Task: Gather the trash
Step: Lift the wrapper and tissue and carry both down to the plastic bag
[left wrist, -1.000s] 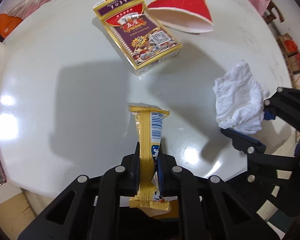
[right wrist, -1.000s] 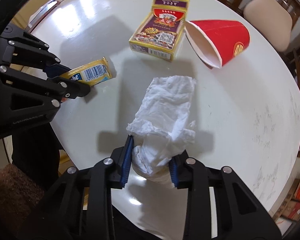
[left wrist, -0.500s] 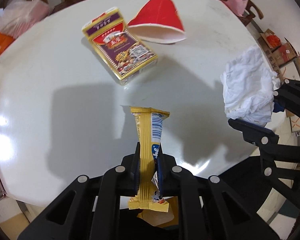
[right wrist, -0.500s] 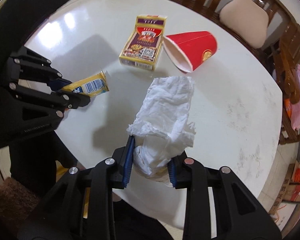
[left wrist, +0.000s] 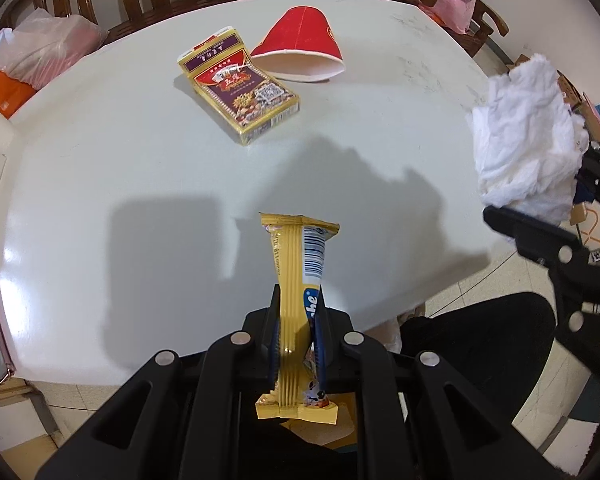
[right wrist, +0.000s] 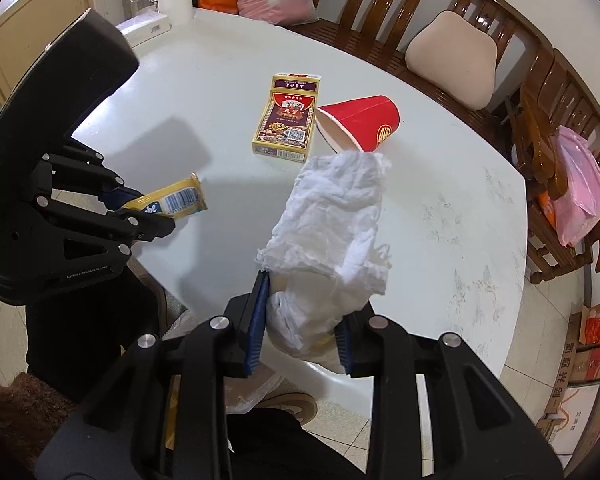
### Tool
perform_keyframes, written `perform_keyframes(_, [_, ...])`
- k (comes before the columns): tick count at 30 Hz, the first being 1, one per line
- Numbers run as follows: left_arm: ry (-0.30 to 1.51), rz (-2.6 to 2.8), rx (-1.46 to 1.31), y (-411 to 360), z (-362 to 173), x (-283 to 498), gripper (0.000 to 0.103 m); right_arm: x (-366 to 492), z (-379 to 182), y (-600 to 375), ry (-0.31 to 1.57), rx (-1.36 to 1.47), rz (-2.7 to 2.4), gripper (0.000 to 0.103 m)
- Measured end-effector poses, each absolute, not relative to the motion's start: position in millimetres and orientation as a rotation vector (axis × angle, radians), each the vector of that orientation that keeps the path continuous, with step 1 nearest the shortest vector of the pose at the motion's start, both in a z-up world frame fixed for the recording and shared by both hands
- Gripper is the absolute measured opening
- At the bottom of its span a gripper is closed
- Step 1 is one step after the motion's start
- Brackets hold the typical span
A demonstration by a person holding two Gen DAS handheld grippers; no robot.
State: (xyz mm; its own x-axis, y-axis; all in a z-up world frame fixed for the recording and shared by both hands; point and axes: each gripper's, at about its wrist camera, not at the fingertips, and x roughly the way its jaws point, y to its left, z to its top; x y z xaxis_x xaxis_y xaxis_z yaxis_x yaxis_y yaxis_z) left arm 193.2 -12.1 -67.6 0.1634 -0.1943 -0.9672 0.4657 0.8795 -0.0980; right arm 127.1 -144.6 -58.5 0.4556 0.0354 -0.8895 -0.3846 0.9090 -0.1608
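Your left gripper (left wrist: 296, 332) is pinching a yellow foil snack wrapper (left wrist: 298, 280) edge-on, holding it above the near edge of the round white table (left wrist: 140, 160). Your right gripper (right wrist: 300, 320) is clamping a crumpled white paper tissue (right wrist: 332, 216), lifted clear of the tabletop. A purple-and-gold playing-card box (left wrist: 238, 90) is lying flat, just beside a red paper cup (left wrist: 300, 46) tipped on its side.
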Motion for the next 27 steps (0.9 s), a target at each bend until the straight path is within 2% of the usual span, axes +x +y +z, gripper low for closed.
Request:
perform_keyframes(12, [1.293,-0.509,0.285,-25.8,-78.6,141.6,0.014,76.5,-58.9,-122.8,1.044,-0.392,0.260,0.030])
perform_keyframes(27, [1.243,-0.579,0.264,-16.0,-96.3,75.4,0.014,19.8,-95.3,-111.4,1.077,-0.333,0.265,0.030])
